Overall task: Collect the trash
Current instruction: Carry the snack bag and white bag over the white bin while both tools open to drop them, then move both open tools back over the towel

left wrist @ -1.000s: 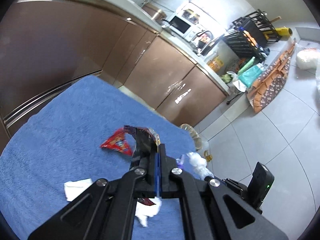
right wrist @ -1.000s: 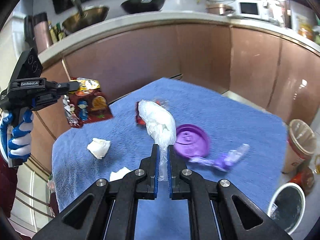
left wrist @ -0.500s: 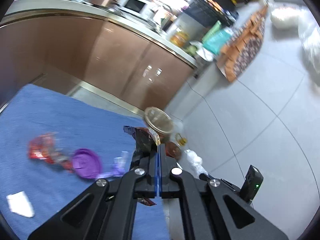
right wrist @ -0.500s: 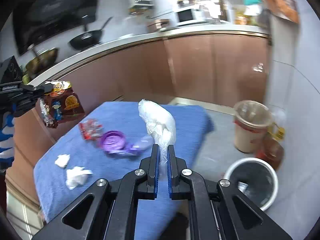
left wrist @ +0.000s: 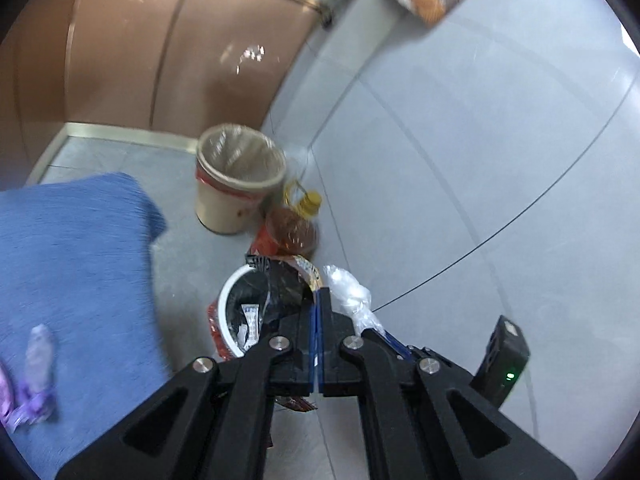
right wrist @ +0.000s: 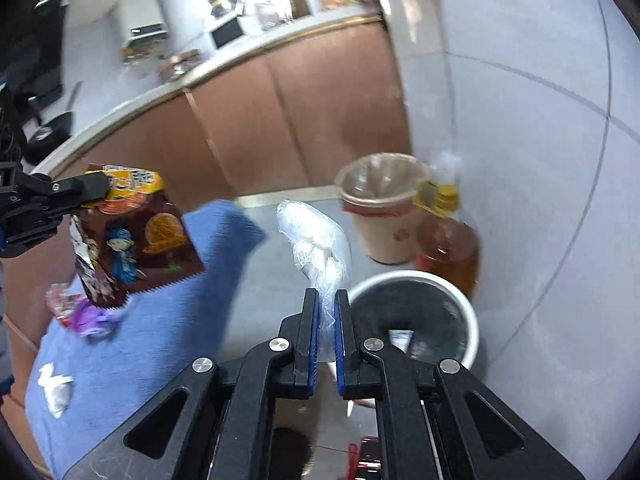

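Observation:
My left gripper is shut on a dark brown snack wrapper, held above the white-rimmed trash bin on the floor. The same wrapper hangs from the left gripper in the right wrist view. My right gripper is shut on a crumpled clear plastic bag, held just left of the bin. The bag and right gripper also show beside my left fingers.
A beige lined bin and an oil bottle stand behind the white bin. The blue-clothed table at left holds purple plastic pieces, a red wrapper and crumpled tissues. Brown cabinets are behind.
Both grippers swung right, away from the table and toward the floor bins, still holding the wrapper and the plastic bag. The white bin is now just beneath them.

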Tool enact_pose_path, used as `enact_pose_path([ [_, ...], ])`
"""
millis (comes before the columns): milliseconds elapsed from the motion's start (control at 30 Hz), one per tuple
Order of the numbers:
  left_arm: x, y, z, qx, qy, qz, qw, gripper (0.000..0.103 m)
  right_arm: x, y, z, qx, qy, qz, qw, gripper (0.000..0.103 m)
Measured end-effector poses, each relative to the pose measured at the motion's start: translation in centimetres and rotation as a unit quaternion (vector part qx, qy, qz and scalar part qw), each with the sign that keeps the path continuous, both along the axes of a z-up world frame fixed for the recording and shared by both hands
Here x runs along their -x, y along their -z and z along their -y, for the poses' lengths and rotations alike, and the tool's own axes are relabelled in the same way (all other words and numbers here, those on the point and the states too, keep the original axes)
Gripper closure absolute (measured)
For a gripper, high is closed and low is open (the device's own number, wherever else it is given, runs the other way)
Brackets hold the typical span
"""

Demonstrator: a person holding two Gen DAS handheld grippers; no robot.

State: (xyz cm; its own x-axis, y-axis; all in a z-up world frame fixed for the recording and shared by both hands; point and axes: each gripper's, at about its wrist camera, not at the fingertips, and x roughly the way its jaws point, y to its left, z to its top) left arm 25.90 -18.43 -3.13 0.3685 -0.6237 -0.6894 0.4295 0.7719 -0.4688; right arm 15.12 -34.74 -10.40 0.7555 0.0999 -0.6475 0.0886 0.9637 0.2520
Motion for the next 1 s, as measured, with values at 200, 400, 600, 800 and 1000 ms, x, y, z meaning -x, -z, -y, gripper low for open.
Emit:
enact_pose_path([
  [200, -3.4, 5.8, 6.2, -0.03, 0.025, -0.036, 0.9986, 0.103, -2.9, 4.7, 3.1, -0.002, 0.04, -0.043, 0.998, 0.096],
  [400, -5.1, 9.9, 8.3, -0.04, 0.033, -0.05, 0.9974, 0.1, -5.6, 8.3, 4.4, -0.003, 0.053, -0.077, 0.996, 0.092],
  [600, -7.2, 13.5, 8.9, -0.032, 0.021, -0.081, 0.996, 0.077, -8.2, 11.6, 5.1, 0.001, 0.057, -0.102, 0.993, 0.067],
  [800, -6.8, 13.2, 7.3, -0.017, 0.01, -0.078, 0.9967, 0.07, -7.9, 11.4, 4.9, 0.01, 0.053, -0.1, 0.993, 0.066],
  [1000, -4.7, 9.2, 4.6, -0.017, -0.006, -0.041, 0.999, 0.07, -6.6, 9.3, 3.5, 0.02, 0.046, -0.082, 0.995, 0.066],
])
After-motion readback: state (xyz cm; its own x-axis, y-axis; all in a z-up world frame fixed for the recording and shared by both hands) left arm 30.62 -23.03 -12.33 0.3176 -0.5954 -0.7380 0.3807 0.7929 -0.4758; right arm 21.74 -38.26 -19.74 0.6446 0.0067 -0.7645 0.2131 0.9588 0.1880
